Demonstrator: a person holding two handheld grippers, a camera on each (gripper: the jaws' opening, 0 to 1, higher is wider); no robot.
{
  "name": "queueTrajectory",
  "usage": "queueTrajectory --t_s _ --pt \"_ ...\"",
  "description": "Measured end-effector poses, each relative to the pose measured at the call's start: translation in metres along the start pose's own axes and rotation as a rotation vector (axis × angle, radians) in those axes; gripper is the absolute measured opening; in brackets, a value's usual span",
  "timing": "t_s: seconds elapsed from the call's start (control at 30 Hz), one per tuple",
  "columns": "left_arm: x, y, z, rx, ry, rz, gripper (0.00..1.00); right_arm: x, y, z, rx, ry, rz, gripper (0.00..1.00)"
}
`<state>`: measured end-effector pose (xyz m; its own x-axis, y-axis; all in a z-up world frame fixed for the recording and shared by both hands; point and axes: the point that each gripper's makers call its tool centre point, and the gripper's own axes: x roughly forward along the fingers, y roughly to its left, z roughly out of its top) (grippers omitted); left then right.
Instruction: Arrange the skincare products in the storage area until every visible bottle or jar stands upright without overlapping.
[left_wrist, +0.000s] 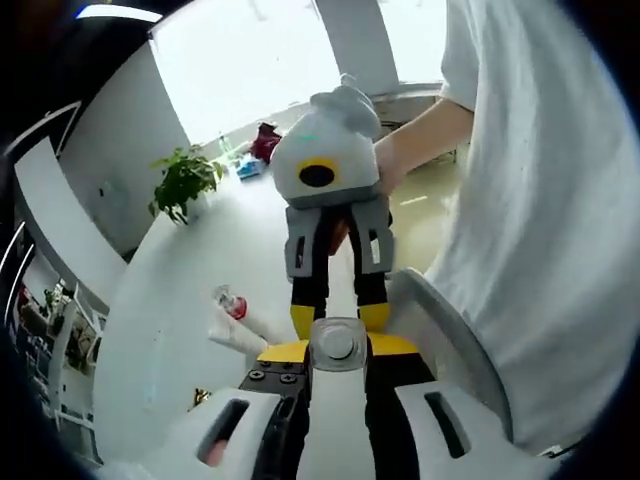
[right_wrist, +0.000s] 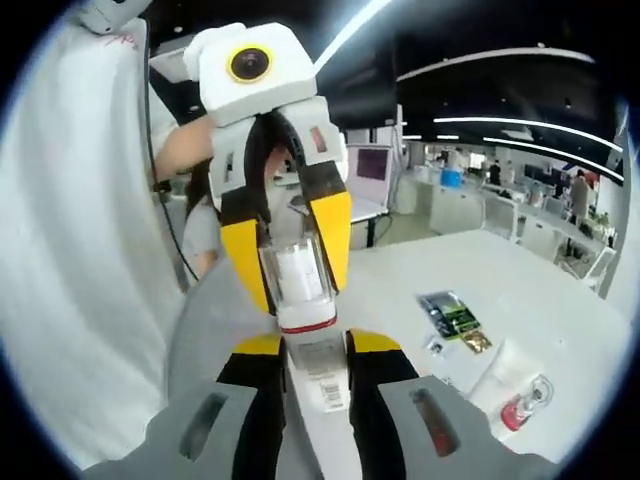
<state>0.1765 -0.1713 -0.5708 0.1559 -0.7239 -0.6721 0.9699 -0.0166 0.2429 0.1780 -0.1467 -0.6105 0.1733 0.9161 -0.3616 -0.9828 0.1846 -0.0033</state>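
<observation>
Bottle (right_wrist: 303, 300) is clamped between both grippers, seemingly mid-handover; next, one releases toward the table (right_wrist: 520, 270) at two o'clock.

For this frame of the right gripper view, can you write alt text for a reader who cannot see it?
Both grippers grip one white tube-shaped bottle end to end: the right gripper holds its labelled lower part and the left gripper clamps its clear cap. To the right, on a white table, lie a small dark packet and a clear bottle with a red cap.
</observation>
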Motion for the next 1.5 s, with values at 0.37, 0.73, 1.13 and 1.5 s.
queueTrajectory --t_s 0.37,0.73,1.13,1.5 --pt "0.028 0.028 -0.019 -0.11 0.053 0.001 0.24 0.004 -0.021 -0.032 0.227 -0.005 -0.22 0.46" --pt "0.059 0.047 -0.036 -0.157 0.108 -0.009 0.24 0.009 -0.031 -0.055 0.357 0.005 -0.339 0.72" --pt "0.102 0.069 -0.055 -0.251 0.148 0.016 0.24 0.004 -0.046 -0.077 0.496 0.001 -0.487 0.92" --pt "0.144 0.075 -0.072 -0.258 0.206 0.01 0.24 0.0 -0.048 -0.107 0.55 0.041 -0.586 1.0"
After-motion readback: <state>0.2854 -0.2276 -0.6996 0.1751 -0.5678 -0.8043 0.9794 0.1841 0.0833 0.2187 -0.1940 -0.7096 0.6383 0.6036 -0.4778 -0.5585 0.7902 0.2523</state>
